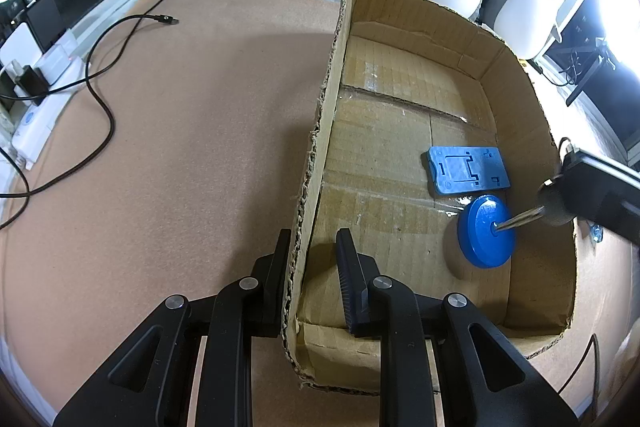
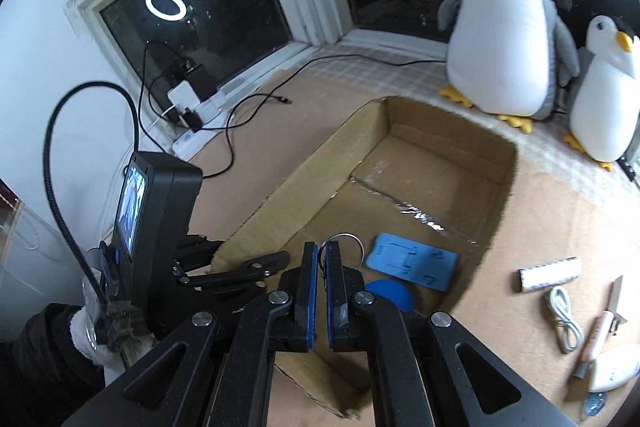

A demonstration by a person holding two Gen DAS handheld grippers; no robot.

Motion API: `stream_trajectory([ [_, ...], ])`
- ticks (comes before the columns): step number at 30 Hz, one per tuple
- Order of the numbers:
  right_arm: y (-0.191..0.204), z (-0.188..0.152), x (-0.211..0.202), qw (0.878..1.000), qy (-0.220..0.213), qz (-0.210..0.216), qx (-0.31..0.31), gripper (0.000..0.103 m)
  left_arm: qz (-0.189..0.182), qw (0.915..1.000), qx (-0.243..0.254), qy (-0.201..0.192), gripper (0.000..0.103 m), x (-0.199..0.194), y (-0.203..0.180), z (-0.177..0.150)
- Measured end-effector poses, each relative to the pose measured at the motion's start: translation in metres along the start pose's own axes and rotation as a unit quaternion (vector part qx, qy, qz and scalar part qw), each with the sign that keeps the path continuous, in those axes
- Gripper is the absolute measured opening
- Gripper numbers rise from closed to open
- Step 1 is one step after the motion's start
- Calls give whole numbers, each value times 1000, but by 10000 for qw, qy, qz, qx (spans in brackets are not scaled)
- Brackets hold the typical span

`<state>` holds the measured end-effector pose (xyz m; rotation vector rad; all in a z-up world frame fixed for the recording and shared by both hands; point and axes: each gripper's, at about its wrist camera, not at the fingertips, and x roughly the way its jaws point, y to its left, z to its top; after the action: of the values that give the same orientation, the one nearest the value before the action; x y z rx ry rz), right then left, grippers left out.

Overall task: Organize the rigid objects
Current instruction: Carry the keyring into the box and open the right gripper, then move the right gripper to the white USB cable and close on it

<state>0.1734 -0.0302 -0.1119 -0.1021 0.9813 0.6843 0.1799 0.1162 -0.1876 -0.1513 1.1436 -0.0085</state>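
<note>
An open cardboard box lies on a brown mat. Inside lie a blue flat phone stand and a blue round disc. My left gripper straddles the box's left wall, one finger on each side, pinching it. My right gripper is shut on a key with a metal ring, held above the box. In the left wrist view the key hangs over the disc. The stand and disc show below the right fingers.
Two penguin plush toys stand behind the box. To its right on the mat lie a white tube, a coiled white cable, a utility knife and a white object. Black cables and a power strip are at left.
</note>
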Motion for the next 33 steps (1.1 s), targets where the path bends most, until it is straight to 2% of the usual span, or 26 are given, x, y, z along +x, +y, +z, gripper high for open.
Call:
stream_trajectory([
  [8,7,-1,10,9999,99,108,-14,5,1,10000,3,0,20,0,0,0],
  [10,6,-2,9,9999,96,109,-2,17,1,10000,1,1,20,0,0,0],
  [12,5,-1,8,9999,61,102,16,40,1,10000,5,-1,20,0,0,0],
  [13,5,-1,8,9999,37,113,31,42,1,10000,5,0,20,0,0,0],
  [19,-3,-1,2,9998,-47,88,170,43,0,10000,4,0,20,0,1,0],
  [25,-18,-4,-9,9997,-126,-53,224,49,3,10000,5,0,20,0,1,0],
  [33,-73,-24,-33,9978,-60,-512,425,49,29,10000,30,7,20,0,2,0],
])
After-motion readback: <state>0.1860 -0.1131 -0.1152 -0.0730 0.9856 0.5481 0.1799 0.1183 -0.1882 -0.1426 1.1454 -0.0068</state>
